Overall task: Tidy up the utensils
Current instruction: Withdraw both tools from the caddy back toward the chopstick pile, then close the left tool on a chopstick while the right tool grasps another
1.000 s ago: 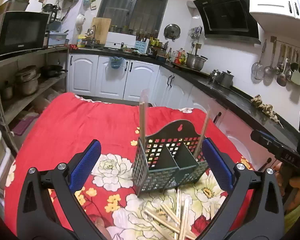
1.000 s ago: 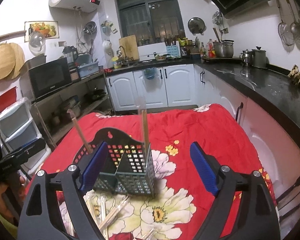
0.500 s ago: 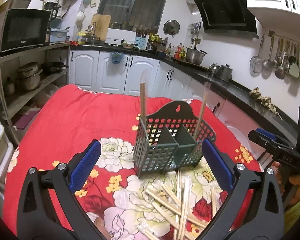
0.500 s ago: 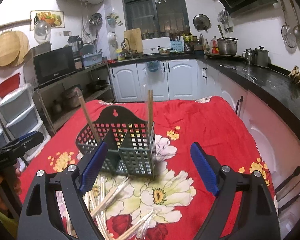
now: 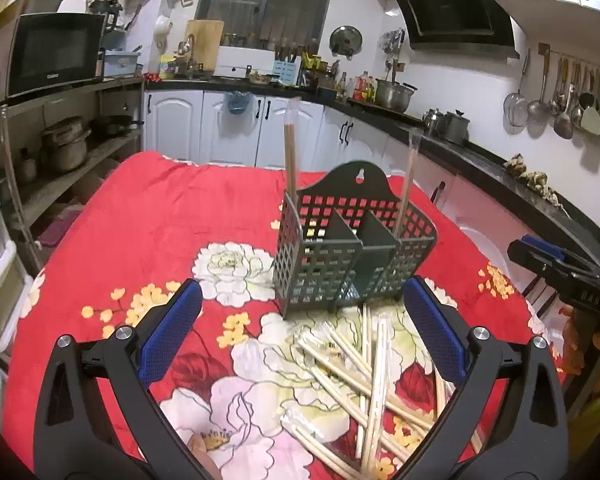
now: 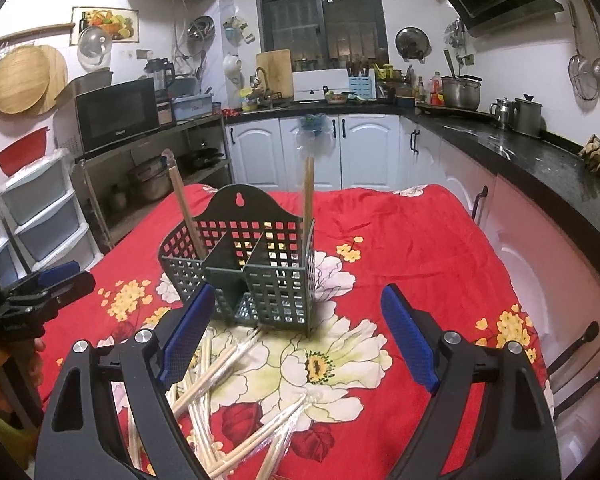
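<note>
A dark green plastic utensil basket (image 5: 352, 256) stands upright on a worktop covered with a red cloth (image 5: 148, 216) that has big white and yellow flowers on it. The basket has little square holes in its walls, a tall back with a hanging hole, and walls inside that split it into parts. Two pairs of wrapped chopsticks stand up in it: one pair (image 5: 291, 156) in the back corner on the left of the left wrist view, and another pair (image 5: 407, 184) leaning at the far right side. Loose wrapped chopsticks (image 5: 364, 376) lie in a messy pile on the cloth just in front of the basket, crossing over each other. The left hand-held gripper (image 5: 300, 332) is wide open with its blue pads far apart and it holds nothing; the pile lies on the cloth between and below its fingers. The right hand-held gripper (image 6: 296, 336) is also wide open and empty. It sits above the cloth in front of the basket, with its left blue pad near the basket's front corner, and some of the chopstick pile (image 6: 220, 396) shows under that side. In the right wrist view the other gripper shows at the left edge with a person's hand (image 6: 4, 376) on it. Behind the worktop are white kitchen cabinets (image 6: 320, 148) and a black microwave (image 6: 116, 114) on a shelf.
</note>
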Available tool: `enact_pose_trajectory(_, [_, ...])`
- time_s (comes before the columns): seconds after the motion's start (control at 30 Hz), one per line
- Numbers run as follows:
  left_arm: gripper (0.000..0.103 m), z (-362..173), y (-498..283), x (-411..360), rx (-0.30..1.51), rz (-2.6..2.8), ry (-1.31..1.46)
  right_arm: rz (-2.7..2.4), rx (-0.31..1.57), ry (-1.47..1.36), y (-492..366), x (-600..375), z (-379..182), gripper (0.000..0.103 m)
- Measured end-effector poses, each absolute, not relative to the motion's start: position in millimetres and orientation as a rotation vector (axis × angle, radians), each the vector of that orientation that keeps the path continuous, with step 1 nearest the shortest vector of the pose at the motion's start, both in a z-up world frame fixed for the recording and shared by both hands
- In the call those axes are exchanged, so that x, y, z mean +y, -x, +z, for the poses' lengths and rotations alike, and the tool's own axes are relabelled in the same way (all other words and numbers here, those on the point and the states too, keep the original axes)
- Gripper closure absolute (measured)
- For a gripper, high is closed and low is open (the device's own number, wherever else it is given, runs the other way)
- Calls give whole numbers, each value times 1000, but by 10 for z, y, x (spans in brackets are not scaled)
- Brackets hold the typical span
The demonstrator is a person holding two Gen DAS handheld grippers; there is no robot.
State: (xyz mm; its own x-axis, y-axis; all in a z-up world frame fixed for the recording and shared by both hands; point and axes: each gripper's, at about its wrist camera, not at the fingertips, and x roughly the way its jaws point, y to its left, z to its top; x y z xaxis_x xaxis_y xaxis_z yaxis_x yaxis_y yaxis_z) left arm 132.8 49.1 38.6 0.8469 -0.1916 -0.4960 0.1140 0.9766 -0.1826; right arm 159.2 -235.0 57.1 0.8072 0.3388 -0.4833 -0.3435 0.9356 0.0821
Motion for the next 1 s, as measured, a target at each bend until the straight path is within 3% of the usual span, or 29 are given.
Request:
enact_pose_trajectory(0.57, [10,-98,-1200,502,677,-175,179,403,612,36,-1502,-2312,194,21])
enact_pose_trajectory(0.8, [11,-295,-1196,524,735,-189,219,426,676,44,-1460,-2242,-45,26])
enact_pose_trajectory(1.0, [26,-433,-1212,553,780,-207,260,429,723,28,-1496,-2231,-202,32])
